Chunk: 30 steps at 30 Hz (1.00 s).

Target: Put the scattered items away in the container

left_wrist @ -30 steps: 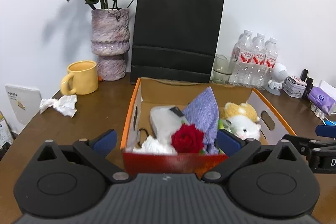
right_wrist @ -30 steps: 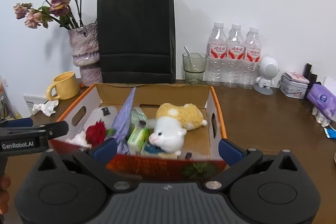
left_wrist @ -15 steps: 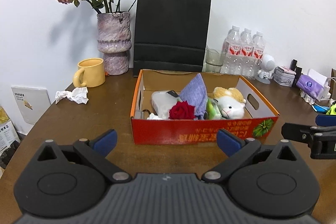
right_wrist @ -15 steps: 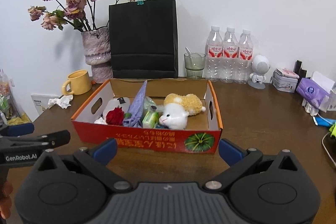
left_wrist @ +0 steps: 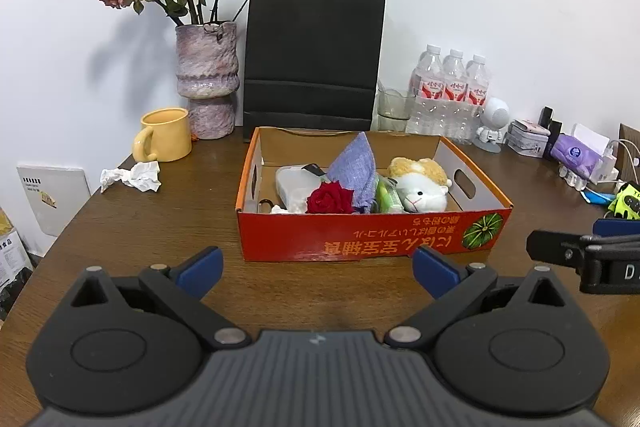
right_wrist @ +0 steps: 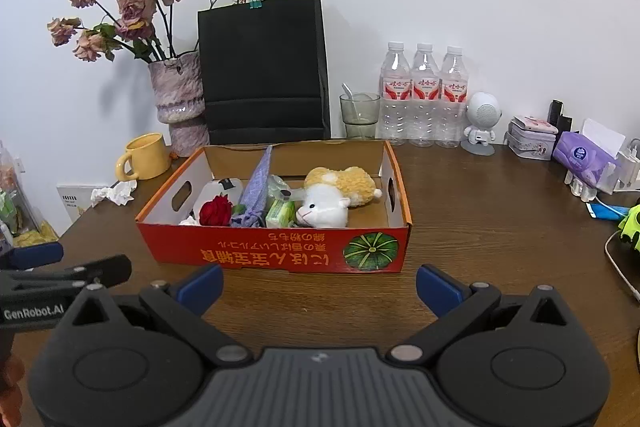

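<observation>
Our left gripper [left_wrist: 316,269] has its blue-tipped fingers [left_wrist: 200,265] spread wide, nothing btwn them, hovering over the brown surface [left_wrist: 160,227] just short of the box. Our right gripper [right_wrist: 320,283] is the same: fingers [right_wrist: 438,287] released, apart, empty, w/ bare wood under them. Each gripper's side shows at the edge of the other's view.

Just ahead of both sits the orange cardboard box [left_wrist: 372,241], red front w/ a pumpkin print, flat on the surface. Inside it, left to right: a white pouch [left_wrist: 294,183], a red rose [left_wrist: 330,198] against the front wall, a lilac cloth [left_wrist: 358,173] standing up in a peak, a green packet [left_wrist: 388,197], and a white-and-yellow plush toy [left_wrist: 422,185] lying on its side.

Outside the box, a crumpled tissue [left_wrist: 132,177] lies on the surface well to the left, near a yellow mug [left_wrist: 166,135]. Behind these: a vase of dried roses [left_wrist: 208,79], a black paper bag [left_wrist: 312,55], a glass [right_wrist: 359,113], 3 water bottles [right_wrist: 424,95] & a small white robot figure [right_wrist: 482,119]. At far right, a purple tissue pack [right_wrist: 586,157].
</observation>
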Each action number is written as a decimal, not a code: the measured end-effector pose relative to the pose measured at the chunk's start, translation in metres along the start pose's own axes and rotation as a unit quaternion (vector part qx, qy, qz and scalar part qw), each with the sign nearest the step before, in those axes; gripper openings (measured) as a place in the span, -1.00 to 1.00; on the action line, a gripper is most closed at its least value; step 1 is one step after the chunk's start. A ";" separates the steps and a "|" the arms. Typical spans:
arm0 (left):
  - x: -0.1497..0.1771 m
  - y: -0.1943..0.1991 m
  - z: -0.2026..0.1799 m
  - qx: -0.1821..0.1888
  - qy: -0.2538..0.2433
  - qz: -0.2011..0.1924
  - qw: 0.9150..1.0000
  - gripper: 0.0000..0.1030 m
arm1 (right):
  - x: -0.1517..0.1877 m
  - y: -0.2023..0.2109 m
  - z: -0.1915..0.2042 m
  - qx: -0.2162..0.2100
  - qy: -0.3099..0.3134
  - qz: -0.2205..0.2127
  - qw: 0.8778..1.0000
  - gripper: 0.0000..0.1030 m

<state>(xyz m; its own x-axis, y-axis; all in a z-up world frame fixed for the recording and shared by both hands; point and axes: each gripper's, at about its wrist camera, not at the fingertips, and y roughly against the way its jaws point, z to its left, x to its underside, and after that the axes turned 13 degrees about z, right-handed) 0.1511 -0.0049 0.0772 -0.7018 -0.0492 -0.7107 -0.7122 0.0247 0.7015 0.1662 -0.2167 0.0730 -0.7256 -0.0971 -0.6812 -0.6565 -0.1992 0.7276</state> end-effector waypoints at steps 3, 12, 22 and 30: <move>0.001 0.000 -0.002 -0.001 -0.001 0.002 1.000 1.00 | 0.000 0.001 0.000 -0.001 0.000 -0.001 1.000 1.00; 0.004 -0.003 -0.002 0.002 0.001 0.006 1.000 1.00 | 0.002 0.001 0.001 0.001 0.001 0.000 1.000 1.00; 0.007 0.000 -0.001 0.005 0.001 0.005 1.000 1.00 | 0.005 0.002 0.005 -0.001 0.006 0.001 1.000 1.00; 0.007 0.000 -0.001 0.006 0.000 0.005 1.000 1.00 | 0.006 0.001 0.006 -0.002 0.006 0.002 1.000 1.00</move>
<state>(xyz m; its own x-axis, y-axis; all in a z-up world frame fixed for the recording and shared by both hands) 0.1465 -0.0067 0.0721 -0.7093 -0.0489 -0.7032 -0.7049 0.0370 0.7084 0.1597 -0.2116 0.0702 -0.7262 -0.1088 -0.6788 -0.6522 -0.2033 0.7303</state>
